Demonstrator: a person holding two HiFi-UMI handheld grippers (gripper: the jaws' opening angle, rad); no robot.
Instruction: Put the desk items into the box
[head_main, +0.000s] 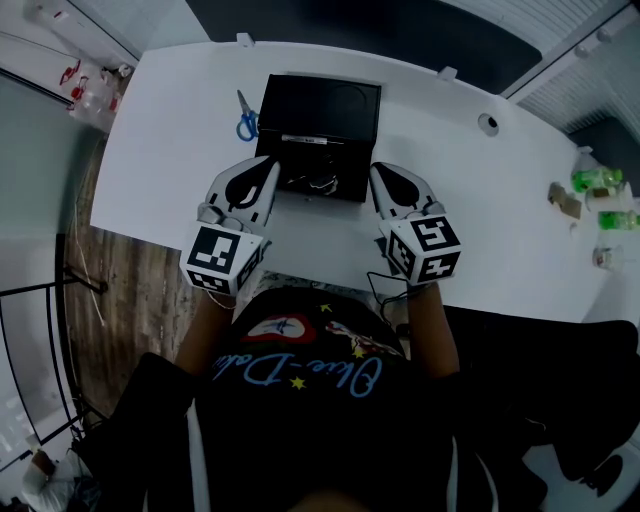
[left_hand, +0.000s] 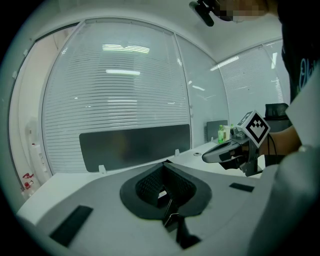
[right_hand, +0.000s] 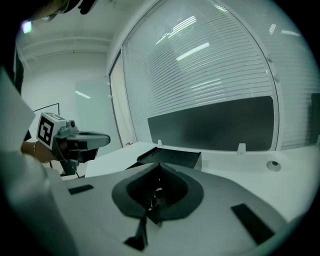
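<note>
A black box (head_main: 320, 105) stands open at the middle of the white desk (head_main: 180, 150); small items lie in its near part (head_main: 318, 183), too dark to tell apart. Blue-handled scissors (head_main: 246, 118) lie on the desk just left of the box. My left gripper (head_main: 271, 164) hovers at the box's near left corner, and its jaws meet with nothing between them. My right gripper (head_main: 378, 170) is at the near right corner, also shut and empty. In the right gripper view the box (right_hand: 172, 157) lies just beyond the closed jaws, and the left gripper (right_hand: 97, 140) shows at the left.
Green bottles (head_main: 597, 182) and small objects stand at the desk's far right. A round cable hole (head_main: 487, 123) sits right of the box. A dark panel (head_main: 400, 30) runs along the desk's far edge. Wooden floor (head_main: 130, 300) lies to the left.
</note>
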